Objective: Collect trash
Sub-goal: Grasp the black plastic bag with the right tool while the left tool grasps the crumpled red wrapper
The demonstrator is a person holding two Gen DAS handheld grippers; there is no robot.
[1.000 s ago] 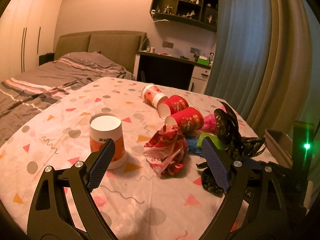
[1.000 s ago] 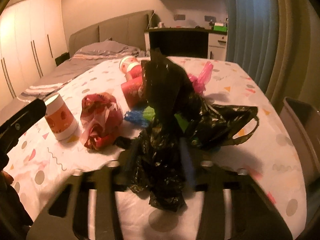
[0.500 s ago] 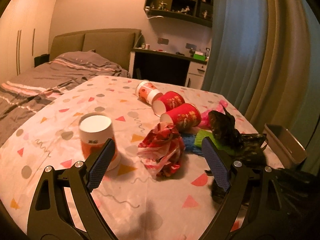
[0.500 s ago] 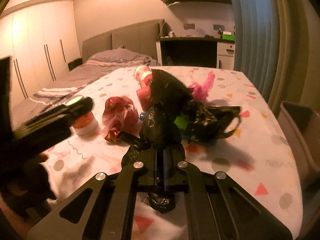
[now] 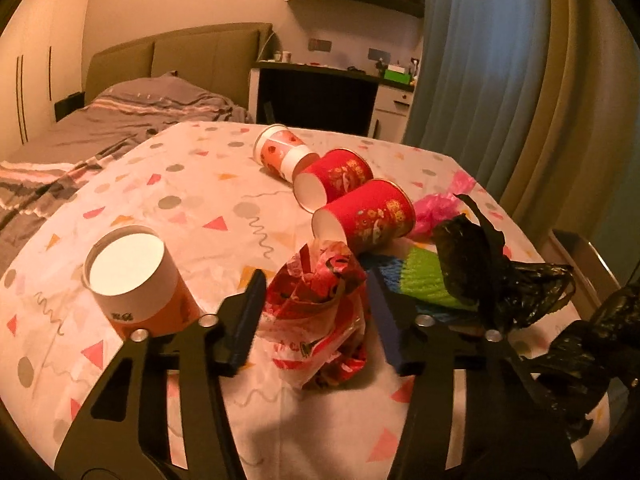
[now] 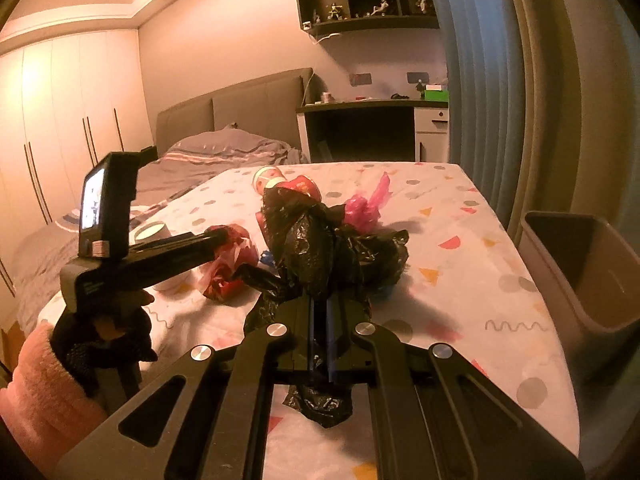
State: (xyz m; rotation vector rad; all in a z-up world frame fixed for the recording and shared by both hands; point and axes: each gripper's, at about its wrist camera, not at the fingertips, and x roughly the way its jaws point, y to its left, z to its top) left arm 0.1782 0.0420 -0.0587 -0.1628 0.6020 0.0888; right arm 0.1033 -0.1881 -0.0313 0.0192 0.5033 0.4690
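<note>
A crumpled red wrapper (image 5: 316, 312) lies on the party tablecloth (image 5: 192, 200), between the fingers of my left gripper (image 5: 316, 320). Its jaws are closing, and the blue pads (image 5: 384, 320) stand right at the wrapper's sides. My right gripper (image 6: 320, 304) is shut on a black plastic bag (image 6: 312, 240), which hangs bunched above and below the fingers. In the right wrist view the left gripper (image 6: 224, 240) reaches the wrapper (image 6: 228, 264) from the left, held by a gloved hand (image 6: 100, 340). The bag's far part (image 5: 480, 272) drapes over the table.
An upturned orange and white cup (image 5: 132, 276) stands left of the wrapper. Three paper cups (image 5: 368, 216) lie on their sides behind it, beside a pink bag (image 5: 436, 212) and a green and blue item (image 5: 424, 280). A grey bin (image 6: 580, 264) stands off the table's right edge.
My left gripper moved forward onto the red wrapper and its fingers narrowed around it. The right gripper closed on the black bag and lifted it somewhat.
</note>
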